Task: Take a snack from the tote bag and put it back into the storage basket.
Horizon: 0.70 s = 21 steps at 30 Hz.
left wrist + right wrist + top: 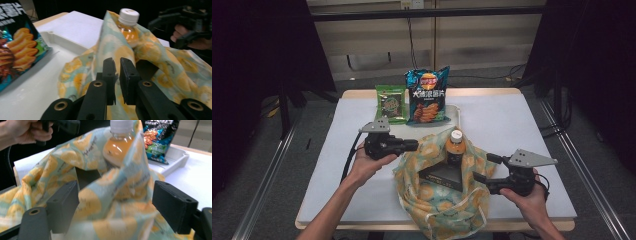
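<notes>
Upright, the bottle [456,147] (cap up) fills bag [437,200]

Soft printed cloth bag [439,197], glossy foil chip packet [428,97], matt white table [512,125].

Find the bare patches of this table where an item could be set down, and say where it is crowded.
Free: the white tabletop right of the tray, and the stretch left of the green packet. Crowded: the middle, where the patterned bag holds the bottle and black box between both tools.
</notes>
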### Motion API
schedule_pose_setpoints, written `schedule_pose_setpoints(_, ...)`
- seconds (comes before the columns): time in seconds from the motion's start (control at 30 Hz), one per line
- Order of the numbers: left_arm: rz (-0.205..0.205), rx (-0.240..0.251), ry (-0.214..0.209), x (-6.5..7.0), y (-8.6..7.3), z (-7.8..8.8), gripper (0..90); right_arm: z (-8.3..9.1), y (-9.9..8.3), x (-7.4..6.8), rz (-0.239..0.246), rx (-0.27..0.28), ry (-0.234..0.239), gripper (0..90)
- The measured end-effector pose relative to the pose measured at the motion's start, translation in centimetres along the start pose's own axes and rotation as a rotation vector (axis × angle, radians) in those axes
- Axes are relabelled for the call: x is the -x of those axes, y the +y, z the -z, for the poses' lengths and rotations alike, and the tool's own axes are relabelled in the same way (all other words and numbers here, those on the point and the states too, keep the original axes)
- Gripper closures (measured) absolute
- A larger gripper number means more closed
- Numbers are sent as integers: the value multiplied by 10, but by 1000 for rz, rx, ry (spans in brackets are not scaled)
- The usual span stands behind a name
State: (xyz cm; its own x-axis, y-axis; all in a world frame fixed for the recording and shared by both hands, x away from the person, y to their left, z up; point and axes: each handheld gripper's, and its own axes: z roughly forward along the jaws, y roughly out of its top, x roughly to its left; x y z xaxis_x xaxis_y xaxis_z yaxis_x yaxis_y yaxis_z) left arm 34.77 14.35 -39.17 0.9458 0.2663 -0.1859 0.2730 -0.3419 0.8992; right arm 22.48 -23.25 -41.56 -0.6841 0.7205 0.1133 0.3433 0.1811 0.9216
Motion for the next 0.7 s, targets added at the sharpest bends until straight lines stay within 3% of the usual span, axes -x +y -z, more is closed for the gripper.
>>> schedule_pose_setpoints(0.1,-19,21,0,13,-2,3,759,-8,4,-2,-5,5,6,180)
schedule_pose_setpoints(0.17,-23,39,-21,22,-4,3,733,-14,4,-3,2,-3,10,170)
schedule_pose_setpoints(0.23,-44,14,-32,30,-6,-2,696,-20,4,-6,2,-8,17,170)
schedule_pose_setpoints(0.3,-33,-7,-38,34,-10,-9,619,-24,3,-7,5,-3,11,171)
schedule_pose_setpoints(0.43,-47,-101,-11,31,-24,-26,483,-33,-3,-8,0,-21,-2,233)
schedule_pose_setpoints(0.53,-39,-138,13,25,-35,-34,394,-37,-7,-8,-7,-42,-18,274)
schedule_pose_setpoints(0.7,-72,-186,76,21,-41,-38,366,-42,-10,-9,-14,-63,-20,326)
